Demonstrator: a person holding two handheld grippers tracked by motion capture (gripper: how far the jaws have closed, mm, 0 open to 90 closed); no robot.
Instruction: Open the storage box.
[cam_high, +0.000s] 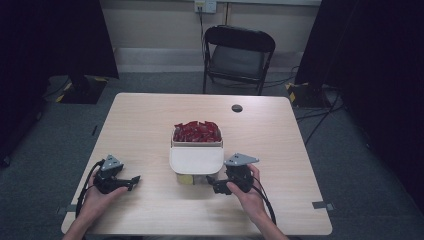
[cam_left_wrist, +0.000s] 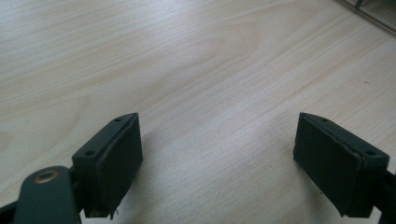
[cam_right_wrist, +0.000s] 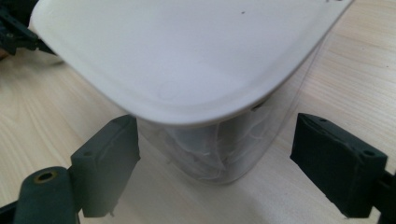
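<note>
R gripper (cam_right_wrist: 215, 154) fingers apart round lidded container (cam_high: 196, 165), not clamped yet; off-centre squeeze could tip it or pop lid (cam_right_wrist: 187, 56). L gripper (cam_left_wrist: 217, 154) fingers apart, left of container.

Blk folding chair (cam_high: 239, 55), gray carpet (cam_high: 150, 82).

Dim room with black corners; soft overhead light brightens the tabletop (cam_high: 150, 130). Faint shadows sit under the white lid (cam_right_wrist: 187, 60), which looks washed out. Both gripper views are slightly soft.
</note>
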